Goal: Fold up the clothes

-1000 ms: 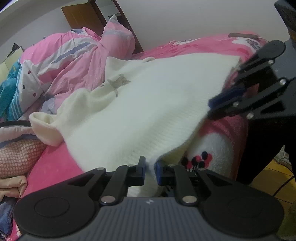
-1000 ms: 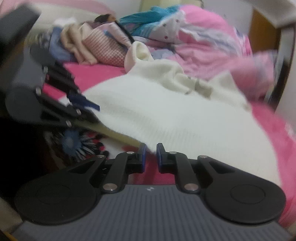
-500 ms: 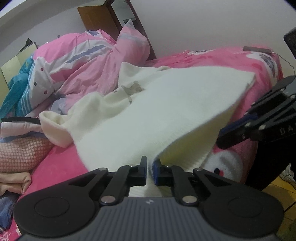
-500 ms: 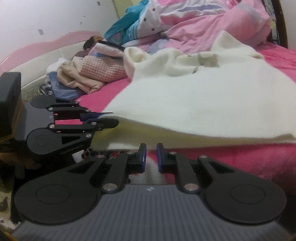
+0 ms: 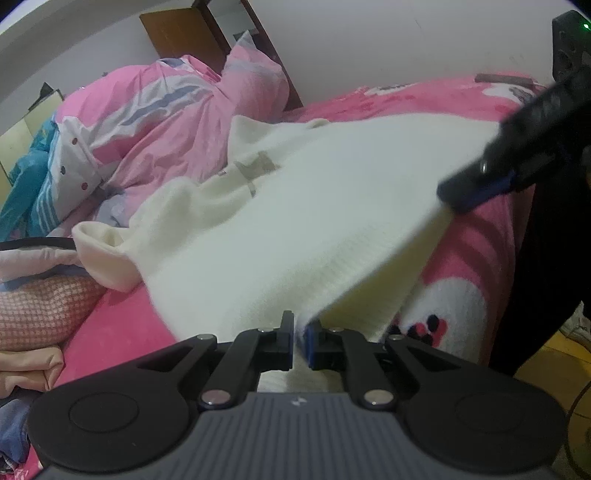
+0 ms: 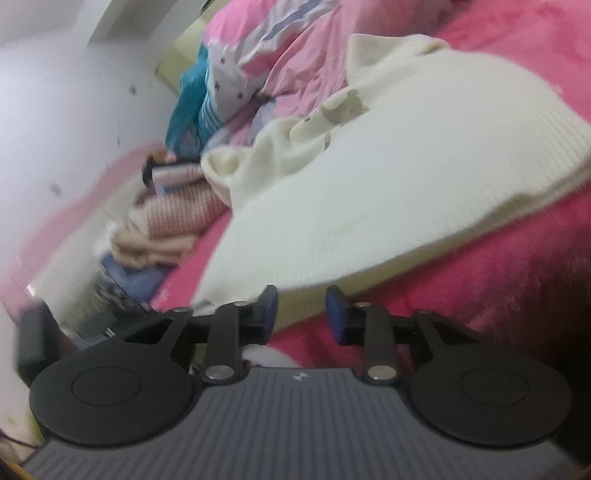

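Note:
A cream knitted sweater (image 5: 295,206) lies spread on the pink bed (image 5: 110,332), collar toward the quilt. My left gripper (image 5: 299,332) is shut on the near hem, with cream cloth pinched between its blue pads. In the left wrist view my right gripper (image 5: 476,188) reaches in from the right at the hem's far corner. In the blurred, tilted right wrist view the sweater (image 6: 388,177) fills the middle. The right gripper (image 6: 300,314) has its jaws opening, set apart, with the hem edge just beyond the gap and neither pad pressing on it.
A rumpled pink quilt (image 5: 177,110) is heaped behind the sweater. Folded clothes, among them a pink checked piece (image 5: 40,310), are stacked at the left. A brown wooden board (image 5: 184,33) stands at the wall. The bed's edge and a yellow floor (image 5: 554,350) lie at the right.
The right gripper has rolled, swung toward the hem's far corner, and its jaws have come apart. The left gripper has kept its pinch on the hem and stayed put.

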Demonstrator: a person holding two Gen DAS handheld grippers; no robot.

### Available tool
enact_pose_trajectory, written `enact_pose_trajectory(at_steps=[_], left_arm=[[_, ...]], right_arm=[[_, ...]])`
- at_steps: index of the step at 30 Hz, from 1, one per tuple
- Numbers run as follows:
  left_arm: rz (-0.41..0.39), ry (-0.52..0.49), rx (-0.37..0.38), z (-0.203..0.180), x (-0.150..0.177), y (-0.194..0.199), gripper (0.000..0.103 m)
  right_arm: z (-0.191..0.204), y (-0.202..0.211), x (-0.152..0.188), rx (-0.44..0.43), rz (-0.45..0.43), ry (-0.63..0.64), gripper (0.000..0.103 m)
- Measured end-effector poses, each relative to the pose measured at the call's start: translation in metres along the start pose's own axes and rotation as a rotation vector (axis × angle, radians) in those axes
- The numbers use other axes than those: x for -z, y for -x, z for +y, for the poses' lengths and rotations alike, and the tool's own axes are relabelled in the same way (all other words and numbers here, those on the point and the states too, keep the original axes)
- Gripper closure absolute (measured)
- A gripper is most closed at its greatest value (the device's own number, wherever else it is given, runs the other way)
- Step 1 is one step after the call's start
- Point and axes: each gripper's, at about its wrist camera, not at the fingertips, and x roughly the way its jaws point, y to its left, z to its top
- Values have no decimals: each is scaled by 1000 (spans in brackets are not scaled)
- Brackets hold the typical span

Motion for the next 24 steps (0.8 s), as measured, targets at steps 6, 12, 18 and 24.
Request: enact_pose_trajectory(at_steps=[6,12,18,24], left_arm=[[13,-8,4,-1,0,-1,94],[-3,-26,-28,-3,-1,0,94],[-60,-72,-98,-4,-5,2,94],[-32,-129,-91,-14,-1,-1,94]], right_arm=[[-22,0,-1,-56,-19,-159,69],[-23,-7,-3,-27,-39,-145,99],[-4,-10,-8,38,-99,22,101],[8,-14,0,114,-66,182,102]])
